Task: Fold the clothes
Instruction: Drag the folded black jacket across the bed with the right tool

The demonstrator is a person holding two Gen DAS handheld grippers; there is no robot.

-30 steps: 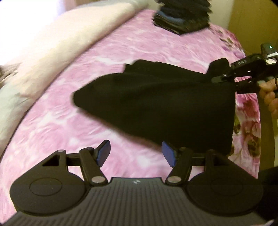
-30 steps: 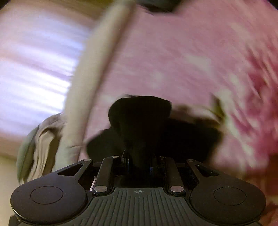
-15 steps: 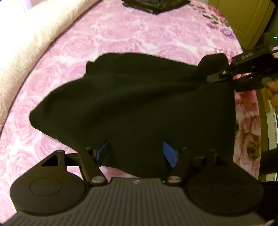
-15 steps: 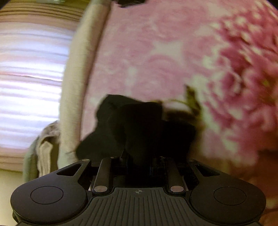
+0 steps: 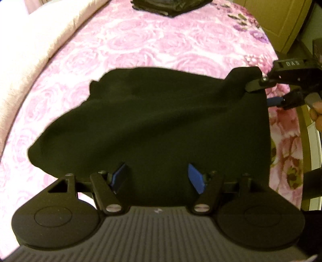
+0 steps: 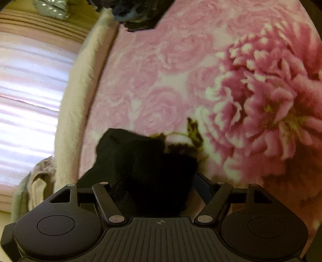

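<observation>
We see left gripper (image 5: pixel 157 177): matte black, ribbed grey housing, two round discs, silver screws, blue pads (image 5: pixel 196 178) | right gripper (image 5: pixel 267 93): black linkage, white lettering "DAS" | right hand (image 5: pixel 317 114): dark sleeve (image 5: pixel 313 186)

Both wrist views steeply down, sharing black garment (image 5: pixel 153 125)

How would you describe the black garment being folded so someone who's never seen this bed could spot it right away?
Start from the pink rose-patterned bedspread that covers the bed. The black garment lies spread out at its near end, directly in front of the left claw, with the right claw at its far right corner. Unlike the dark folded stack at the far end, it is one loose, plain black piece.
</observation>
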